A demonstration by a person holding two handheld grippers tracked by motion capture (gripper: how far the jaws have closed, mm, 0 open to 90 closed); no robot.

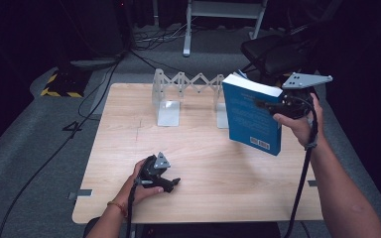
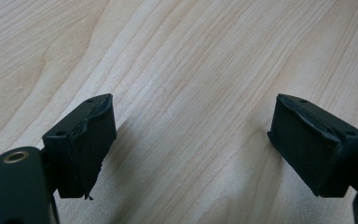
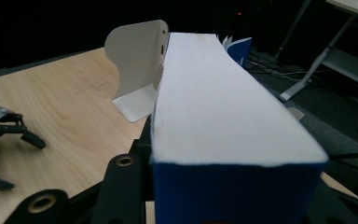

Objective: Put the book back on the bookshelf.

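Left gripper [image 1: 174,182] near edge, resting on table [image 1: 203,163], jaws apart, nothing between. Right gripper [image 1: 264,105] far right, clamped on blue book [image 1: 250,116], held above table beside rack [image 1: 188,91].

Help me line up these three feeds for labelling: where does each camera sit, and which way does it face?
High view: above the person's side, looking forward and down on the table; both forearms, left gripper, right gripper.
Left gripper view: on that gripper, facing the tabletop; open jaws.
Right gripper view: on the right gripper, along the clamped blue book toward the bookend rack.
Shared: the high view and the right gripper view both show book, rack and left gripper.
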